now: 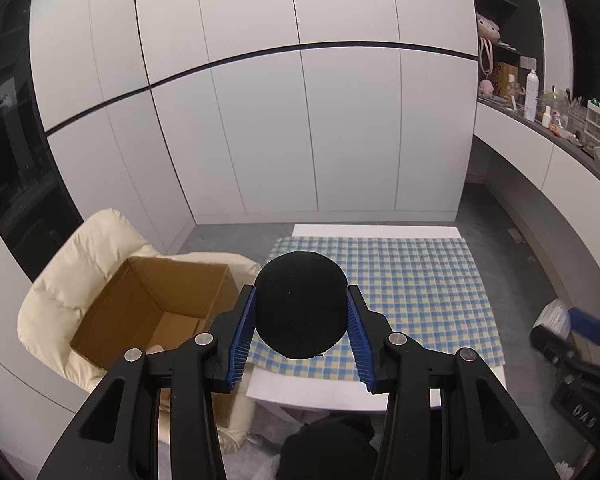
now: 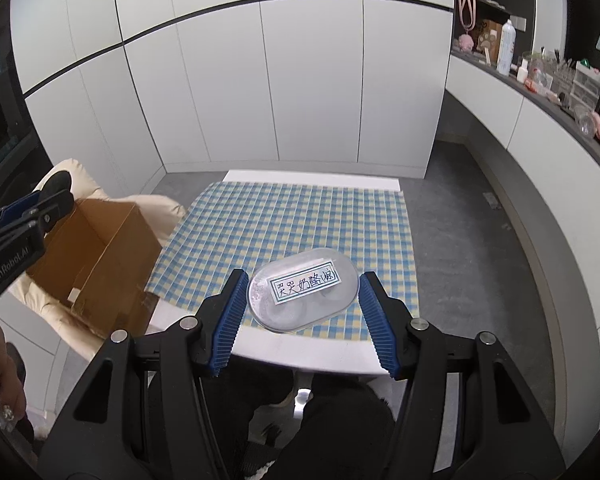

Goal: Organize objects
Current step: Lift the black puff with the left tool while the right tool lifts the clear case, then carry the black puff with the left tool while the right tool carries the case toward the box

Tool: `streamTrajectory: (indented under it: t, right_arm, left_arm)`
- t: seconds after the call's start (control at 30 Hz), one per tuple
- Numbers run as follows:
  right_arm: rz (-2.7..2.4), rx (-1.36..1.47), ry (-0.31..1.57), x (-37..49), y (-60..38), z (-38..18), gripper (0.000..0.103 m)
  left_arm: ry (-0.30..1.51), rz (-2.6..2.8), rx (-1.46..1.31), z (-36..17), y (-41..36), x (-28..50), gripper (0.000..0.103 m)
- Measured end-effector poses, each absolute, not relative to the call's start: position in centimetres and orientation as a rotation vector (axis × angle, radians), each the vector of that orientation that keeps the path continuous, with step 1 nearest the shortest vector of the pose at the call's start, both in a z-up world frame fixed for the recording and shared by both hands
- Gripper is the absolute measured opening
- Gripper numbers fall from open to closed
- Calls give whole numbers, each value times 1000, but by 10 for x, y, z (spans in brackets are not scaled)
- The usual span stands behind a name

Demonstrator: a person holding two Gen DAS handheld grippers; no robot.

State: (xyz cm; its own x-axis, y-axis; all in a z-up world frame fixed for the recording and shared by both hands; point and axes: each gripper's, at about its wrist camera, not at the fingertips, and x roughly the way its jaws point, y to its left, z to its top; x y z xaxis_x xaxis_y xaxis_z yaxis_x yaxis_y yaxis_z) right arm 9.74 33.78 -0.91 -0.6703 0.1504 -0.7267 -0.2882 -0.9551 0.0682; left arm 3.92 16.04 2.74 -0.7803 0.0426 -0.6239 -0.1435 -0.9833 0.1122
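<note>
Left wrist view: left gripper [image 1: 301,320], black plastic arms with ribbed blue rubber pads [image 1: 242,332], pinching a matte black ball [image 1: 301,305] on both sides. Ball round, fuzzy like foam or felt, held above the near edge of a white table [image 1: 340,398]. Soft checked cloth [image 1: 412,280] in blue, yellow and white spread flat over most of the tabletop. At left, open brown cardboard box [image 1: 156,304], rectangular, plain corrugated walls, sitting on a puffy cream quilted chair [image 1: 80,264] just beside the table. Smooth white cabinet panels behind, split by thin dark seams. At far right, blue pad and black frame of the right gripper [image 1: 580,326], partly cut off.

Right wrist view: right gripper [image 2: 302,312], same black arms and ribbed blue pads, pinching a clear plastic container [image 2: 304,290] by its long ends. Container oval, shallow, glossy, with a white rectangular label bearing handwritten characters on its lid; two faint round shapes inside, too hazy to identify. Held over the near part of the checked cloth [image 2: 300,220]. Cardboard box [image 2: 100,260] at left on the cream chair [image 2: 80,180], open top tilted in this view. Left gripper [image 2: 40,208] entering from the left edge over the box, black ball partly visible at its tip. Part of a hand [image 2: 0,380] at lower left. Grey floor [image 2: 460,184] beyond the table.
</note>
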Motion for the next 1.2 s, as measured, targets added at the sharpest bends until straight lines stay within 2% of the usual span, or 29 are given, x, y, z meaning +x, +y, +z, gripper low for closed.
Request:
streamTrajectory:
  t: [0.33, 0.87, 1.2]
  right_arm:
    - [2660, -1173, 271, 125, 330, -29, 60]
    - [2656, -1203, 284, 161, 324, -41, 60]
    - [2636, -1247, 326, 171, 325, -55, 60]
  left_arm:
    - [223, 2824, -996, 22, 156, 68, 44]
    - [275, 2820, -1081, -20, 135, 101, 44]
    - [287, 2787, -1074, -19, 137, 109, 44]
